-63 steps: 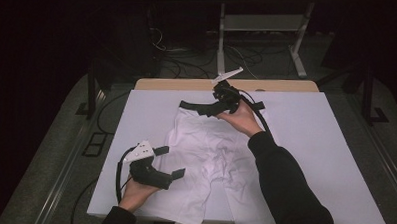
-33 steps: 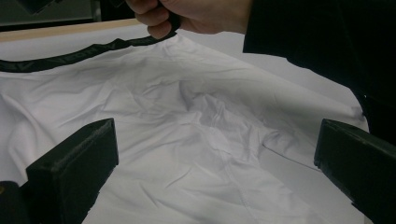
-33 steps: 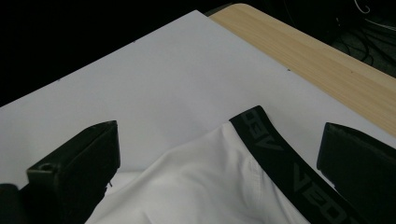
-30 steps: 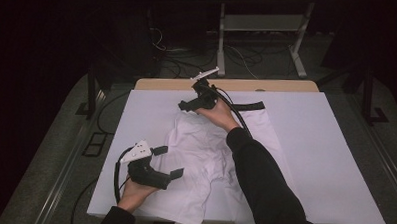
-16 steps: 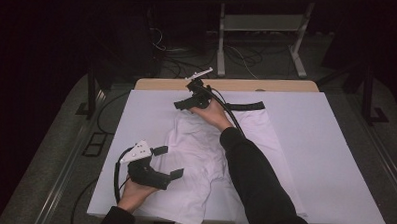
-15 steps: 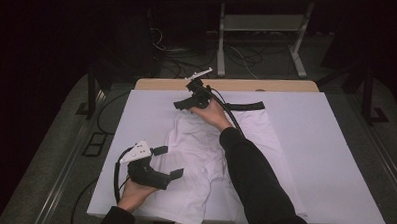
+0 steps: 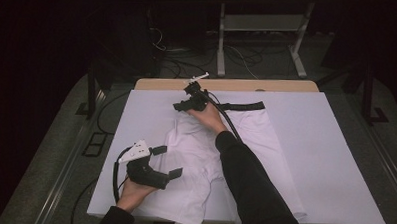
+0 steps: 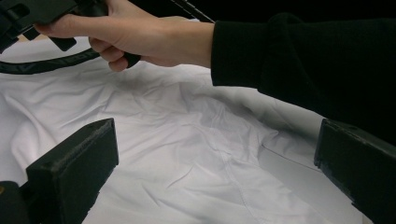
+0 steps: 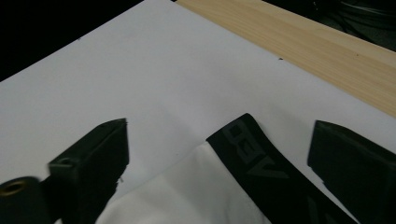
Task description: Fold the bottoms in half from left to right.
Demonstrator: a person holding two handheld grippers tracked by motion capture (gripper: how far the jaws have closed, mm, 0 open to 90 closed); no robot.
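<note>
white shorts (image 7: 220, 158) spread out flat on the desk (image 7: 335, 162), right gripper (image 7: 182, 106) over the black waistband (image 9: 261, 163) corner, jaws wide but just closing a bit, waistband between them ungripped, left gripper (image 7: 167, 162) jaws open over the near leg, holding nothing

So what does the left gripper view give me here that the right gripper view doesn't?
Left gripper view: the person's right hand and dark sleeve over the creased middle of the white shorts, between the left gripper's open jaws. Right gripper view: the end of the black waistband between the right gripper's open jaws, the white table cover and the wooden table edge. Both: white shorts fabric, untouched by the jaws.
</note>
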